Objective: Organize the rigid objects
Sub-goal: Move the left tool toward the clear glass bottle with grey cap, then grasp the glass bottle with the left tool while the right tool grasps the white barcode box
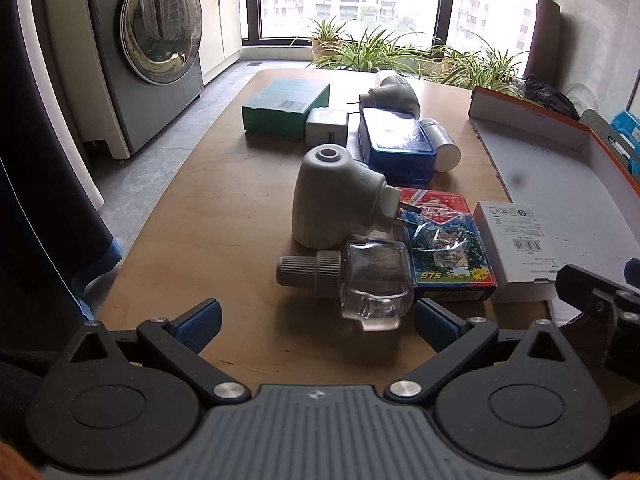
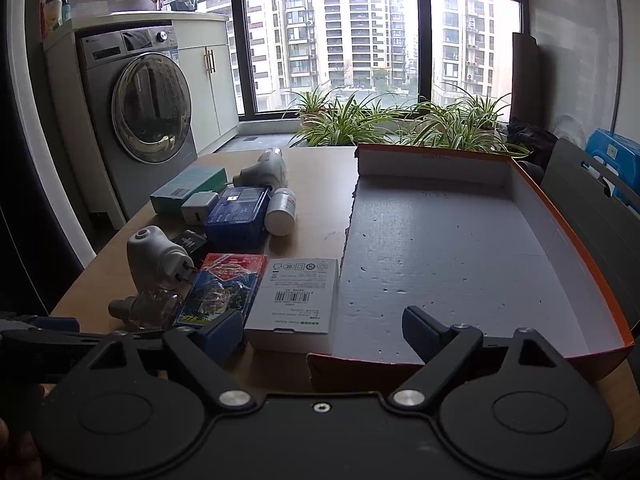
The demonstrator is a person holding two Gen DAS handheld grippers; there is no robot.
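A wooden table (image 1: 224, 240) holds a cluster of objects. A clear glass bottle with a grey cap (image 1: 360, 280) lies just ahead of my open, empty left gripper (image 1: 316, 322). Behind it stand a grey plug-in device (image 1: 332, 200), a red-blue card box (image 1: 444, 248) and a white box (image 1: 516, 244). My right gripper (image 2: 324, 330) is open and empty, its fingers either side of the white box (image 2: 296, 300) and the near edge of the orange-sided tray (image 2: 460, 248). The left gripper shows at the left edge of the right wrist view.
Farther back lie a green box (image 1: 284, 108), a white adapter (image 1: 326, 130), a blue tin (image 1: 396, 144), a white cylinder bottle (image 1: 444, 144) and a second grey plug-in device (image 1: 394, 92). A washing machine (image 1: 152, 52) stands left; plants (image 2: 400, 124) line the window.
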